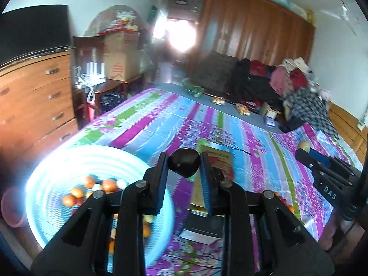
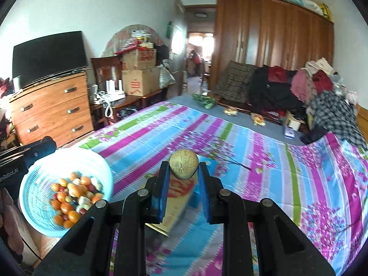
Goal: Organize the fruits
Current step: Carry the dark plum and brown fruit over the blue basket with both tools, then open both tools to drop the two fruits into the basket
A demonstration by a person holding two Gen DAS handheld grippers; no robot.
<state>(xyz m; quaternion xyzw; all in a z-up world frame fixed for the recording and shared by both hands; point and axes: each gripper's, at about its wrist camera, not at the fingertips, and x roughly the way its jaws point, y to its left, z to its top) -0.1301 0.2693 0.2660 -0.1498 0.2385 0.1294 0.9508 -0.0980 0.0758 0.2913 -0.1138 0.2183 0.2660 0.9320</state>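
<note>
Both fruits sit half-hidden between hand-held gripper pads (image 1: 205, 172).

A dark round fruit (image 1: 183, 162) sits squeezed between two blue pads. A bumpy tan fruit (image 2: 183, 164) is squeezed the same way. Small orange, red and white fruits (image 2: 74, 197) fill a blue basket (image 2: 41, 179).

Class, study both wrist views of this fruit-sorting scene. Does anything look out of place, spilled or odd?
Nothing is spilled. The blue basket holds its fruit. The left hand-held gripper grips a dark fruit; the right hand-held gripper grips a tan fruit. One oddity: flat boxes lie on the bedspread among the fruit.
</note>
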